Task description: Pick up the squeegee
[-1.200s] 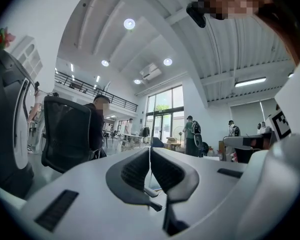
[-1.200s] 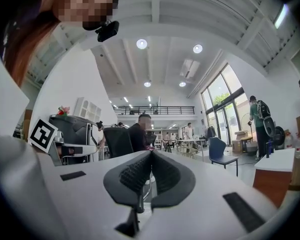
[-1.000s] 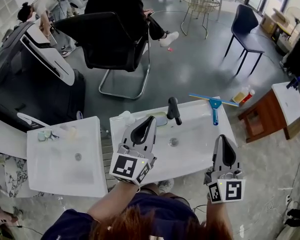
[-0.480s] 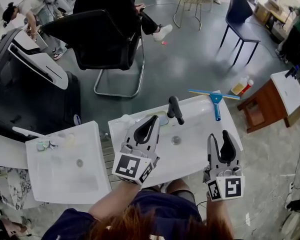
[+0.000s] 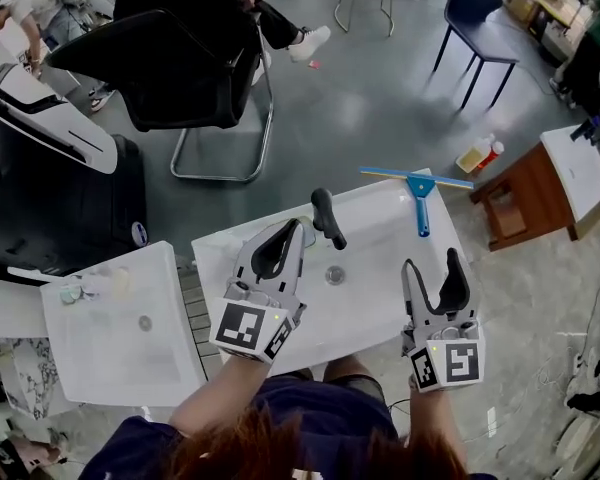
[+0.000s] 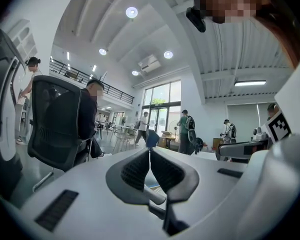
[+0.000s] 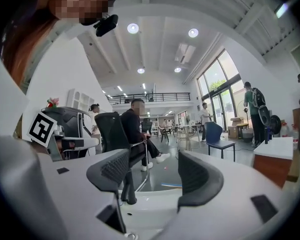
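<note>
The squeegee (image 5: 417,185), with a blue blade and a blue handle, lies on the far right corner of the white sink (image 5: 380,268), its handle pointing toward me. In the right gripper view the squeegee (image 7: 172,184) is a thin blue strip beyond the basin. My right gripper (image 5: 431,264) hovers over the sink's near right part, short of the handle. The right gripper (image 7: 155,171) is opening, with nothing between its fingers. My left gripper (image 5: 285,232) is shut and empty over the sink's left part, beside the black faucet (image 5: 326,218). The left gripper's (image 6: 150,151) pads meet.
A second white basin (image 5: 120,318) stands to the left. Beyond the sink are a black office chair (image 5: 150,68) with a person seated, a dark blue chair (image 5: 475,8), a brown side table (image 5: 540,198) and bottles on the floor (image 5: 480,155).
The right gripper's jaws have gone from shut to wide apart. Both grippers have moved forward over the sink, the right one closer to the squeegee. The left gripper stays shut.
</note>
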Tool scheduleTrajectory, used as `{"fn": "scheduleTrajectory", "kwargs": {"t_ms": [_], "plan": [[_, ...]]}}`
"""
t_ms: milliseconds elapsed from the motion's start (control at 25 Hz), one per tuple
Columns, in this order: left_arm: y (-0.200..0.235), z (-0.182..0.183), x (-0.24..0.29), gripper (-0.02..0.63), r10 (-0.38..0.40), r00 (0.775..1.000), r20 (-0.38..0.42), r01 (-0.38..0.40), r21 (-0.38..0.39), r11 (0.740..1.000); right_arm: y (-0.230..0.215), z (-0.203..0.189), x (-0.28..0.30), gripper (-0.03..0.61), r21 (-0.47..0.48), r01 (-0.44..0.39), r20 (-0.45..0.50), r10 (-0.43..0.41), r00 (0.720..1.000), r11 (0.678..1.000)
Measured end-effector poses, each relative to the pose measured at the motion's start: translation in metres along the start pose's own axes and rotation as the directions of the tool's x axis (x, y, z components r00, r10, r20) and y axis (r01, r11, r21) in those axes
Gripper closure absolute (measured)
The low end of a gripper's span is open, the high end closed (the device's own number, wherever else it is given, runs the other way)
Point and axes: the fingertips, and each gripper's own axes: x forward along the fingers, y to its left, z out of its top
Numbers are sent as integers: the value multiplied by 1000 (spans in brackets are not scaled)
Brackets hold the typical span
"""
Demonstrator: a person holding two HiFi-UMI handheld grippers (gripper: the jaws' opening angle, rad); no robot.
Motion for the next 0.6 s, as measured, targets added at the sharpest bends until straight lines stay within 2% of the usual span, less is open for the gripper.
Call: {"fn": "scheduleTrajectory", "kwargs": {"t_ms": [280,600], "plan": [[-4,-9,49,592,35,999,-10,-35,-1,999,-49,-22,43,249,-15,-25,-80,24,996,1000],[-1,-23,88,592,64,997,-39,-63,7,998,-111,-80,97,245,0,19,-218,-18,976,1000]]}}
